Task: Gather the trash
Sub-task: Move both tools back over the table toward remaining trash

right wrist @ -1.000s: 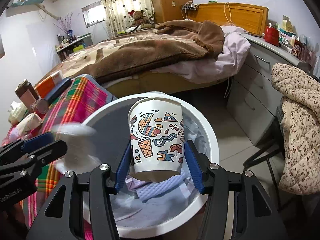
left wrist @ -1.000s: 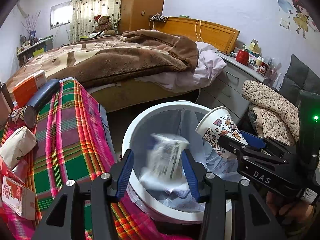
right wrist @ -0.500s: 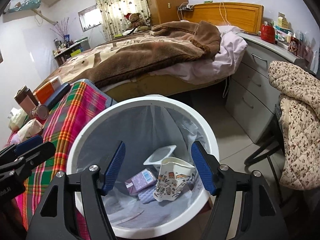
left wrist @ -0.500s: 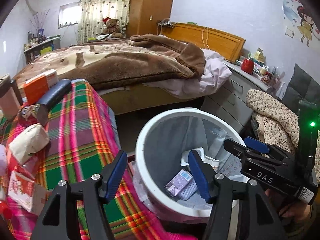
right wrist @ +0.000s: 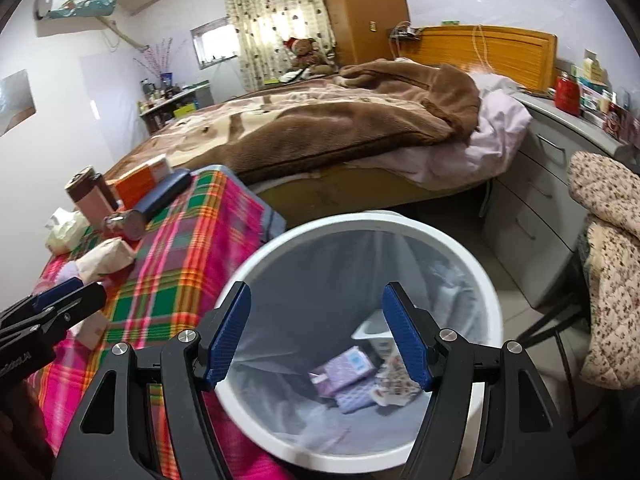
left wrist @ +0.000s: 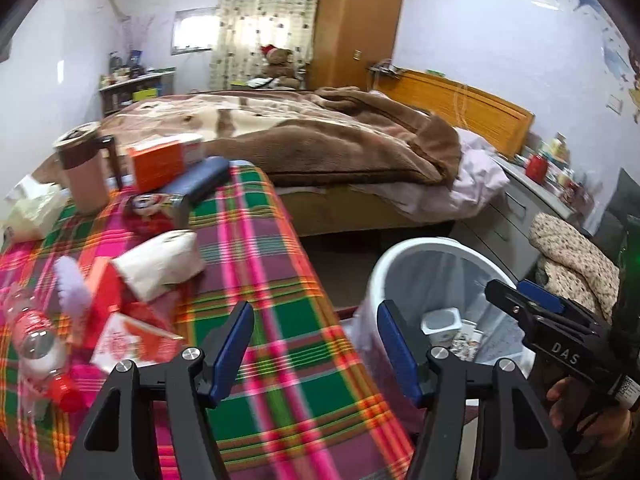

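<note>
A white trash bin with a clear liner stands on the floor beside a table under a plaid cloth. Inside it lie a patterned paper cup, purple packets and a small white tub. My right gripper hangs open over the bin with nothing between its blue pads. My left gripper is open too, empty, above the table's right edge next to the bin. On the cloth lie a crumpled white paper bag, red and white wrappers and a plastic bottle.
At the table's far end stand a pink-brown tumbler, an orange box, a dark blue case, a can and tissues. A bed lies behind. Grey drawers and a quilted cloth on a chair stand right of the bin.
Both grippers let go over the bin: the paper cup and a crumpled packet dropped inside. The left gripper then swung left over the table's edge; the right rose a little.
</note>
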Demonstrator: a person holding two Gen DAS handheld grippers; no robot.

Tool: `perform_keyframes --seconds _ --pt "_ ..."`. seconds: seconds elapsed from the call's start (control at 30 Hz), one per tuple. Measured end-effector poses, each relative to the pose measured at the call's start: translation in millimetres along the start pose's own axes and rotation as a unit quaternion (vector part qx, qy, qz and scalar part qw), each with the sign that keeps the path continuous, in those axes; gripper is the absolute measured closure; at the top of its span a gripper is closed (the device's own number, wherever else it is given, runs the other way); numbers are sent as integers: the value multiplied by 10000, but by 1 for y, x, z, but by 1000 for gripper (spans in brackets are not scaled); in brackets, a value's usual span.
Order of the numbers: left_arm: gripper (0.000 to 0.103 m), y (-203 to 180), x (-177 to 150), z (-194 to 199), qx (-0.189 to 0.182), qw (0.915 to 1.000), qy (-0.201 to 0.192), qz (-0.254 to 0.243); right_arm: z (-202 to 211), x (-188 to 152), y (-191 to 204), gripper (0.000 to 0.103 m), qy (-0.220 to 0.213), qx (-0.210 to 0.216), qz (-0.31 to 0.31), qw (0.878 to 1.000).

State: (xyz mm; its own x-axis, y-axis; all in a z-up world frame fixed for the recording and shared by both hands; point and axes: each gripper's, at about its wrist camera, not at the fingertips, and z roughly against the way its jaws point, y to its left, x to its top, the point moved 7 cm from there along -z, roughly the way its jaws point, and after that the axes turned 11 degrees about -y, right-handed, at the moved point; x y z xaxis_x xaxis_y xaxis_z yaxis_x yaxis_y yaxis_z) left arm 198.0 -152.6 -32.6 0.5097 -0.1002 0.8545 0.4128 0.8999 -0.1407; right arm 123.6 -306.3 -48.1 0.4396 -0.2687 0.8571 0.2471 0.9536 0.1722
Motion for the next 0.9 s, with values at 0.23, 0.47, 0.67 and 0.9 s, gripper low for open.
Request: perform_keyframes --seconds 0.23,0.47,0.67,0.9 --pt "38 52 5 20 461 9983 -150 323 -3 3 34 33 -59 330 94 9994" --pt "33 119 2 39 1019 9920 -237 712 -10 1 72 33 -6 690 200 9974" --pt "33 162 -2 55 1305 9867 -289 922 -16 0 105 33 60 924 329 9952" --pt "30 207 -6 67 1635 9796 -254 1137 -27 2 143 33 157 1187 411 9920"
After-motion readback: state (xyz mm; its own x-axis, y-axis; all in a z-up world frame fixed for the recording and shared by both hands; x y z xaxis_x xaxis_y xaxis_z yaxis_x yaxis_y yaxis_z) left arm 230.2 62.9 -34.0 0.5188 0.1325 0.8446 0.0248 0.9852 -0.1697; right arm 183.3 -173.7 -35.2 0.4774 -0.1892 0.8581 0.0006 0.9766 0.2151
